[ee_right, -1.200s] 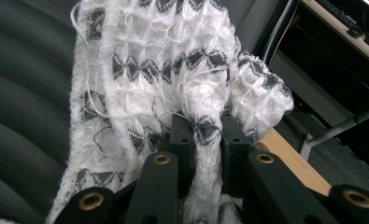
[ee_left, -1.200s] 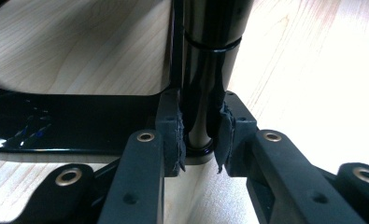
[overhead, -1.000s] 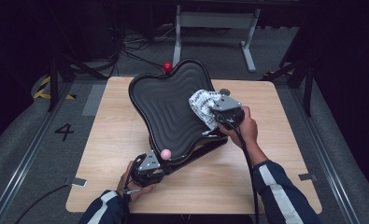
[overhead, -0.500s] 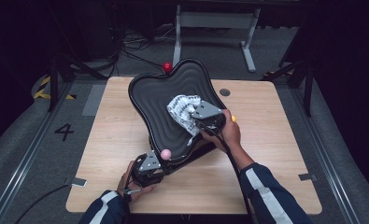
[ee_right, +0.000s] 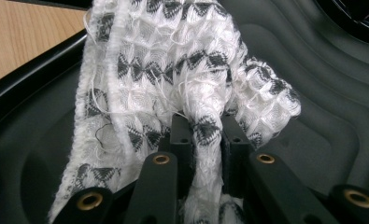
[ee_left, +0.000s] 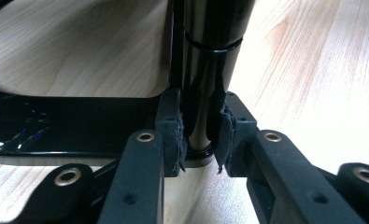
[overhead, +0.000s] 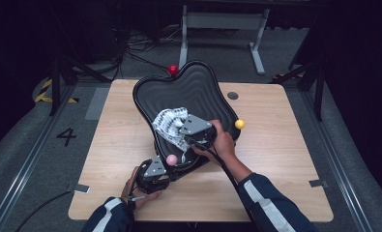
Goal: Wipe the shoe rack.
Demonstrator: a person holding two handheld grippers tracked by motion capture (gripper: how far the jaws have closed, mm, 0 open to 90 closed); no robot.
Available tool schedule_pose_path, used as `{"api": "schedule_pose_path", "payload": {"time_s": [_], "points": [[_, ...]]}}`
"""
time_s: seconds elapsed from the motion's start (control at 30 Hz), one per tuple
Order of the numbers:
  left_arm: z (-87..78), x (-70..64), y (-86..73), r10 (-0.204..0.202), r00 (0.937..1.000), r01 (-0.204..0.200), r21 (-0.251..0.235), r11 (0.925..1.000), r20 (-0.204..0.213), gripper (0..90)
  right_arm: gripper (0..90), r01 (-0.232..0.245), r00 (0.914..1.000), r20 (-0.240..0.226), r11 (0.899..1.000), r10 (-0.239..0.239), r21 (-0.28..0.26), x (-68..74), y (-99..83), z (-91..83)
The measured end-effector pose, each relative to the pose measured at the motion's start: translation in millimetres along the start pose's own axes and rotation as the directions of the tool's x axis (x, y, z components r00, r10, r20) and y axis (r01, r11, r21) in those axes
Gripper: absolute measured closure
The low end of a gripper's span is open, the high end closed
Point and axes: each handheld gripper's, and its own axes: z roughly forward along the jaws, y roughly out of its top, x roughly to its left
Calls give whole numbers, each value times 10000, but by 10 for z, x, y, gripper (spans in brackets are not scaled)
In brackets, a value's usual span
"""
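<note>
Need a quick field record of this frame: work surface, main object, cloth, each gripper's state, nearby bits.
surface: light wooden table
main object: black wavy tray, tilted, with ball-tipped legs
cloth: white cloth with a dark pattern, lying on the tray's ribbed face
right gripper: shut on the cloth, a fold pinched between its jaws
left gripper: shut on a glossy black tray leg at the tray's near edge
balls: red ball at far edge, yellow ball at right, pink ball near the left gripper
</note>
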Motion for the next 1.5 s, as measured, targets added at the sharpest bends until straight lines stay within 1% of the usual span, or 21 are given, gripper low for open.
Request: {"api": "schedule_pose_path", "payload": {"time_s": [0.1,0.2,0.33,0.5,0.57,0.67,0.7,0.77,0.8,0.83,0.87,0.93,0.97,1.07,1.17,1.23,1.27,1.33,1.37,1.43,1.5], "points": [[-2,0,1,-15,10000,15,16,10000,-30,732,793,-47,10000,-47,10000,47,-34,-39,-17,1],[4,4,-2,-99,9999,99,-82,9999,18,731,792,-186,9998,90,9998,186,39,-107,-53,-1],[5,7,-3,-111,9999,112,-113,9999,45,731,792,-409,9984,407,9990,401,185,-234,-109,-6],[3,8,-2,-119,9999,120,-94,9999,62,731,792,-758,9925,1001,9958,704,510,-467,-201,-11],[-3,15,0,-109,9999,110,-16,9999,84,730,792,-1046,9879,1208,9927,968,602,-561,-254,-16],[-2,21,-2,-142,9998,143,-56,9999,114,729,792,-1521,9778,1551,9863,1407,638,-692,-352,-29],[-2,21,-2,-142,9998,143,-56,9999,114,729,792,-1521,9778,1551,9863,1407,638,-692,-352,-29],[-1,22,-3,-185,9998,186,-74,9998,123,729,792,-1713,9715,1772,9829,1572,673,-765,-412,-41],[-1,28,-2,-163,9998,164,-85,9998,129,729,791,-1640,9674,2099,9819,1414,945,-818,-456,-52],[-1,29,-3,-170,9997,171,-89,9998,149,729,792,-1733,9651,2138,9808,1510,895,-841,-477,-60],[-1,29,-3,-170,9997,171,-89,9998,149,729,792,-1733,9651,2138,9808,1510,895,-841,-477,-60],[-4,31,-1,-225,9996,226,-51,9997,178,728,789,-2007,9579,2290,9743,1732,1026,-908,-535,-80],[-4,31,0,-242,9996,242,-41,9997,177,728,789,-2259,9535,2250,9698,2007,922,-954,-588,-103],[0,32,-1,-233,9996,234,-84,9997,170,728,788,-2430,9487,2295,9660,2176,886,-982,-626,-121],[3,43,2,-226,9995,227,-64,9997,234,728,789,-2391,9499,2289,9665,2129,930,-971,-607,-123],[6,47,5,-208,9994,210,-49,9998,266,728,788,-2268,9541,2211,9696,2021,922,-940,-562,-107],[6,47,5,-208,9994,210,-49,9998,266,729,788,-2268,9541,2211,9696,2021,922,-940,-562,-107],[5,47,6,-253,9993,254,-30,9997,285,728,788,-2104,9595,2081,9742,1898,816,-888,-493,-81],[4,49,7,-201,9995,202,-37,9998,261,728,788,-1957,9646,1945,9779,1783,741,-843,-434,-55],[4,47,7,-258,9993,259,-26,9997,289,729,788,-1763,9694,1848,9821,1614,666,-783,-365,-23],[4,47,7,-250,9993,250,-22,9997,287,728,785,-1677,9733,1680,9843,1563,557,-724,-298,11]]}}
